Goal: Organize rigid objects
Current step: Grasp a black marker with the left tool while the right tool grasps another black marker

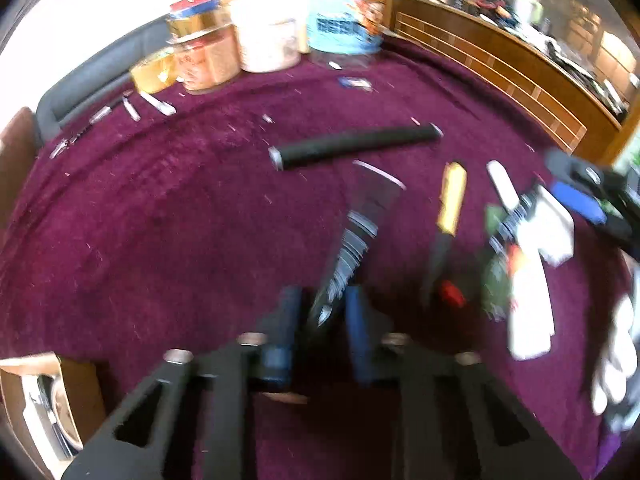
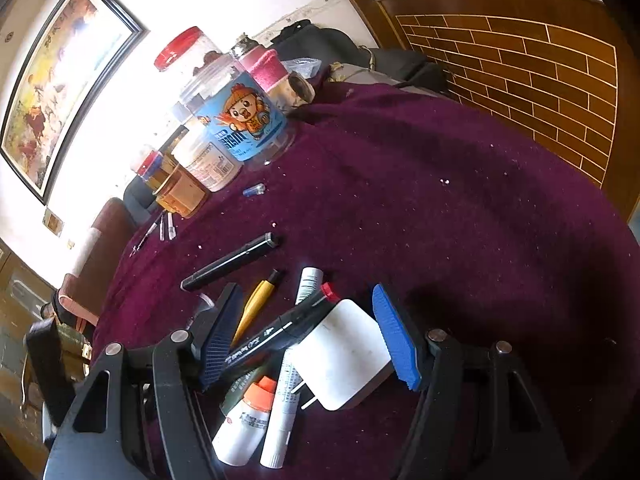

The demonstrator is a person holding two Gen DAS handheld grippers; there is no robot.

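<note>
The counter (image 2: pixel 460 208) is covered by a dark purple cloth, and a brick-patterned wooden panel (image 2: pixel 532 80) is seen behind it. A framed picture (image 2: pixel 60 80) is hung on the white wall. At the far edge a row of jars is stood, among them a clear jar with a blue cartoon label (image 2: pixel 244 120) and a red-lidded jar (image 2: pixel 188 56).

The right gripper (image 2: pixel 310 336) is held with its jaws wide over a cluster of items, none of which is pressed by its blue pads: a white plug adapter (image 2: pixel 344 356), a black marker with a red cap (image 2: pixel 280 336), a white tube (image 2: pixel 286 396) and a white bottle with an orange cap (image 2: pixel 244 420).

The left gripper (image 1: pixel 322 320) is seen with its jaws narrowed on a slim dark object with silvery banding (image 1: pixel 356 236), blurred and not identifiable, whose far end is angled up over the cloth.

Farther out, a long black marker (image 1: pixel 354 146) is laid flat, and a yellow-handled pen (image 1: pixel 450 204) is laid beside the cluster.
</note>
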